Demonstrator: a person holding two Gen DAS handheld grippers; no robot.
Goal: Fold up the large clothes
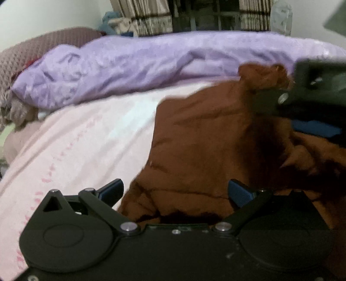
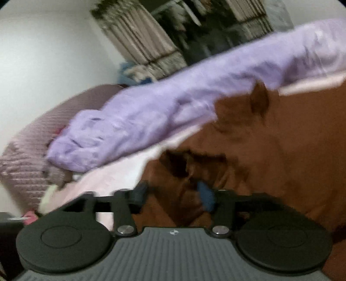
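Observation:
A large brown garment lies rumpled on the pink bedsheet. My left gripper is open, its blue-padded fingers spread wide over the garment's near edge, gripping nothing. The right gripper's body shows at the right edge of the left wrist view, by a raised bunch of brown cloth. In the right wrist view, blurred, my right gripper is partly open with brown garment folds between its fingers; a grip is not clear.
A bunched purple quilt lies across the back of the bed. A mauve textured pillow sits at far left. Curtains and a dark window stand behind. The quilt also shows in the right wrist view.

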